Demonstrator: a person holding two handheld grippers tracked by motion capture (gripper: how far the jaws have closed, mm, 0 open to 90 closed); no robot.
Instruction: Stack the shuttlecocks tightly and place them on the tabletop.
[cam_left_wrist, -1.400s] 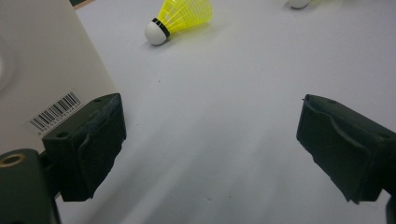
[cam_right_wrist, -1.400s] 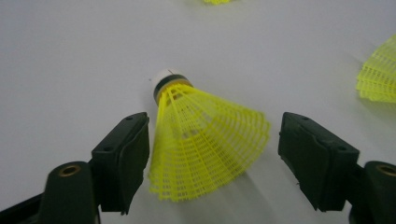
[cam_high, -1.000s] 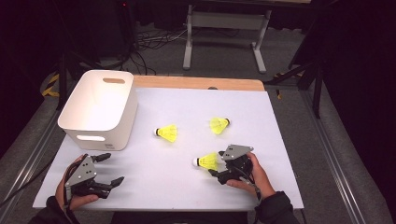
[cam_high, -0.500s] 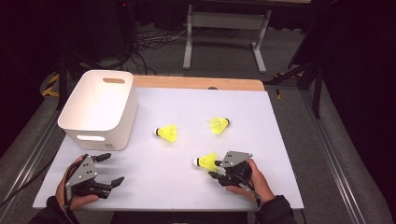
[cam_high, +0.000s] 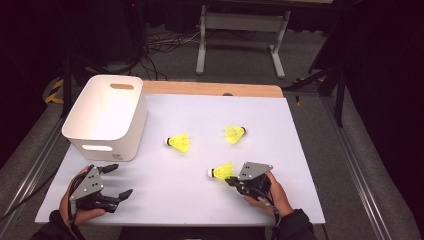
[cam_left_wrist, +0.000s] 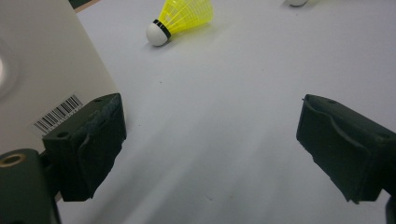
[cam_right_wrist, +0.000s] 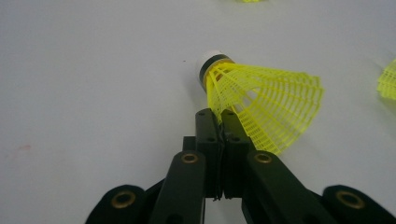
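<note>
Three yellow shuttlecocks lie on the white table top. My right gripper has just closed its jaws and is shut on the mesh skirt of the nearest shuttlecock. In the right gripper view the gripper pinches the edge of the skirt of that shuttlecock, whose cork points away. My left gripper rests open at the front left corner, with nothing between its pads. Ahead of it lies the middle shuttlecock. The third shuttlecock lies farther right.
A white bin with handle slots stands at the left, just beyond my left gripper; its barcoded wall is close to the left jaw. The table has a wooden strip along its far edge. Metal stands are on the floor behind.
The right gripper's jaws have closed onto the nearest shuttlecock's skirt. The left gripper has stayed where it was.
</note>
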